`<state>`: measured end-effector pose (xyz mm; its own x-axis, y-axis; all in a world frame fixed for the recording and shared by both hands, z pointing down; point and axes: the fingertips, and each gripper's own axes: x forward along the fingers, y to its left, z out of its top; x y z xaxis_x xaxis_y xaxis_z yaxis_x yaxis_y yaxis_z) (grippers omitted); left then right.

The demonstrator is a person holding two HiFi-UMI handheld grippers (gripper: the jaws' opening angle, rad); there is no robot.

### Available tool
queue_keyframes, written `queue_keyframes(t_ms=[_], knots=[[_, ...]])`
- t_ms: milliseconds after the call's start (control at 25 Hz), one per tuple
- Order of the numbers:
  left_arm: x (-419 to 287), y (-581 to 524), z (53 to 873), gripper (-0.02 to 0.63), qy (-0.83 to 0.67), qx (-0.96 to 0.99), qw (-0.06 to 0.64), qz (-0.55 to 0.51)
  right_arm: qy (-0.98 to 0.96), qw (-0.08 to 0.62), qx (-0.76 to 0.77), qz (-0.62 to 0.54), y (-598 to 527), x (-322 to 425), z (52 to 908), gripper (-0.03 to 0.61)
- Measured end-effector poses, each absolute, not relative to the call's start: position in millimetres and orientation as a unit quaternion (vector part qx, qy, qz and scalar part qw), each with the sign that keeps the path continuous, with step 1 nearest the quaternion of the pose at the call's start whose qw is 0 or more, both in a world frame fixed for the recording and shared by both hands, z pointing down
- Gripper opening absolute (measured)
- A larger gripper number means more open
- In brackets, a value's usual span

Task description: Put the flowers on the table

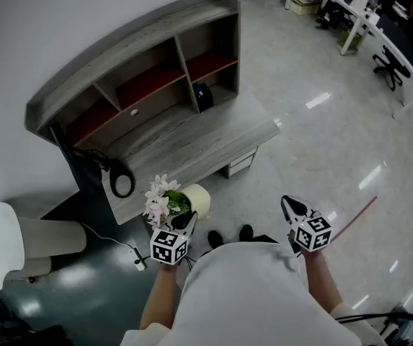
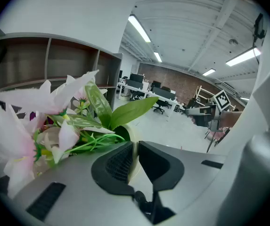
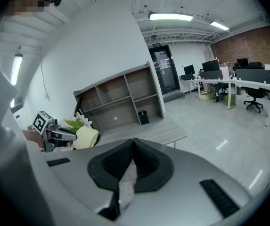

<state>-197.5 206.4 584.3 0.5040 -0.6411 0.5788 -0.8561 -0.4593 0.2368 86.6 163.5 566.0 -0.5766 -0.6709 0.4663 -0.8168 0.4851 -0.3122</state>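
A cream pot of white and pink flowers hangs tipped on its side in front of the grey wooden table, near its left front corner. My left gripper is shut on the pot's rim. In the left gripper view the rim is pinched between the jaws of the left gripper, with petals and green leaves just beyond. My right gripper is off to the right over the floor, shut and empty; its jaws meet in the right gripper view, where the pot also shows.
The table carries a hutch with shelves, a small black box in one bay and a black round lamp head at its left end. A white shade stands at the left. Office desks and chairs fill the far right.
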Motion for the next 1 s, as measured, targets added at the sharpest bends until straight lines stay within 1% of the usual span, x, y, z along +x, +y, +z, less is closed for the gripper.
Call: queue_keyframes(t_ms=[520,1000], knots=[[-183,209,581,0.052,-0.459,0.824,0.255,0.212,-0.857,0.149,0.419,0.259,167,97,567,0.018],[-152,205,581,0.052,-0.470,0.817,0.253,0.217,-0.866,0.146,0.392,0.274,161,121,572,0.020]])
